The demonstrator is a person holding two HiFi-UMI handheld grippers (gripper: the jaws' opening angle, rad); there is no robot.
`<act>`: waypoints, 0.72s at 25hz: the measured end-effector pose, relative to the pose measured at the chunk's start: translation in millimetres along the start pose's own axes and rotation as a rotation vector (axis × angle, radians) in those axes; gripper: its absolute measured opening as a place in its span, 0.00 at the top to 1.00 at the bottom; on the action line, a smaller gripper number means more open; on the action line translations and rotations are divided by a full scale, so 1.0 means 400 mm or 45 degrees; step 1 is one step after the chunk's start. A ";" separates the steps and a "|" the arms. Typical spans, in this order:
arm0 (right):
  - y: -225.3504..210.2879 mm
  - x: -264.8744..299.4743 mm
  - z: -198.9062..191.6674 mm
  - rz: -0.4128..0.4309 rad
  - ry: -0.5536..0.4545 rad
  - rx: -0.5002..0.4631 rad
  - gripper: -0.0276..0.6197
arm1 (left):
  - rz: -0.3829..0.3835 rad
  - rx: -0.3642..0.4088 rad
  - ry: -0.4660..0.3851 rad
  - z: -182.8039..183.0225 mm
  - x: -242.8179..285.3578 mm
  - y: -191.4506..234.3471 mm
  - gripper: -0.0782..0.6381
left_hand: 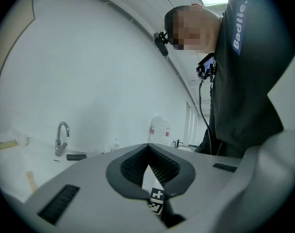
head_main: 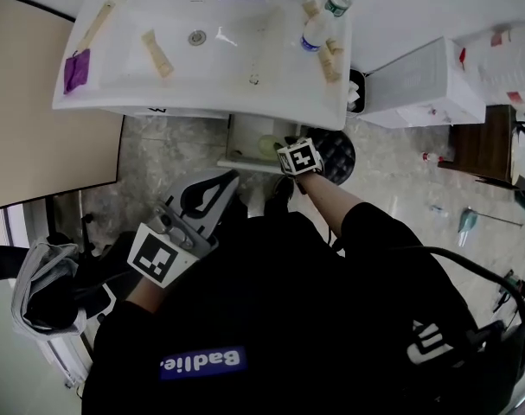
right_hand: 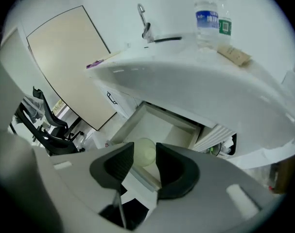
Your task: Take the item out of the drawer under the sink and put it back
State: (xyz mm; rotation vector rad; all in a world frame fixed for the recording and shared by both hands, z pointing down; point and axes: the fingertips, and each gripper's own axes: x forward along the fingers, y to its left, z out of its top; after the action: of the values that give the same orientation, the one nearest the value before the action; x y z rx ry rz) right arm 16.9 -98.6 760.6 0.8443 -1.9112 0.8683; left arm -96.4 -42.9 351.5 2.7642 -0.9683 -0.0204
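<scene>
The ball (head_main: 269, 148) lies in the open drawer (right_hand: 154, 127) under the sink (head_main: 201, 104). The right gripper (right_hand: 145, 150) is held above it, tilted down, its jaws released and wide, with the ball seen beyond the gap and not touched. The left gripper (left_hand: 148, 149) is held level with its jaws closed together on nothing.

Whether the ball is about to be fetched or is already back cannot be told. Either way the jaws are best kept wide and moved straight along the drawer's opening, clear of its front edge and the sink's underside. A round ball is likely to roll if nudged, so it should be pinched across its middle.

The sink top carries a tap (right_hand: 145, 21), a bottle (right_hand: 208, 18) and small toiletries; the floor (head_main: 392, 180) is marbled, with clutter to the right.
</scene>
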 end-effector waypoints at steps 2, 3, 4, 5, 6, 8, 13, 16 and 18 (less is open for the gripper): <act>0.021 -0.044 0.020 0.010 -0.050 -0.021 0.76 | -0.003 -0.007 -0.004 -0.003 -0.003 -0.008 0.88; 0.034 -0.066 0.030 0.018 -0.076 -0.034 0.76 | -0.004 -0.012 -0.006 -0.006 -0.005 -0.013 0.88; 0.049 -0.090 0.039 0.029 -0.104 -0.050 0.76 | -0.006 -0.017 -0.007 -0.009 -0.006 -0.018 0.88; 0.065 -0.116 0.049 0.040 -0.134 -0.067 0.76 | -0.009 -0.023 -0.009 -0.011 -0.008 -0.023 0.88; 0.081 -0.144 0.059 0.051 -0.166 -0.085 0.76 | -0.012 -0.028 -0.010 -0.013 -0.009 -0.028 0.88; 0.111 -0.205 0.082 0.073 -0.238 -0.119 0.76 | -0.021 -0.035 -0.016 -0.013 -0.007 -0.035 0.88; 0.165 -0.360 0.134 0.111 -0.409 -0.178 0.84 | -0.056 -0.034 -0.038 0.005 0.017 -0.049 0.88; 0.200 -0.454 0.162 0.133 -0.507 -0.195 0.89 | -0.097 -0.023 -0.052 0.020 0.035 -0.067 0.88; 0.221 -0.516 0.183 0.146 -0.581 -0.204 0.92 | -0.127 -0.013 -0.056 0.027 0.046 -0.081 0.88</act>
State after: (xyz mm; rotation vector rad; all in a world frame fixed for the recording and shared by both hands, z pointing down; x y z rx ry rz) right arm -0.7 -66.2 527.4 0.8964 -2.4100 0.6100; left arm -63.0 -31.8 335.6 2.8108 -0.8367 -0.1017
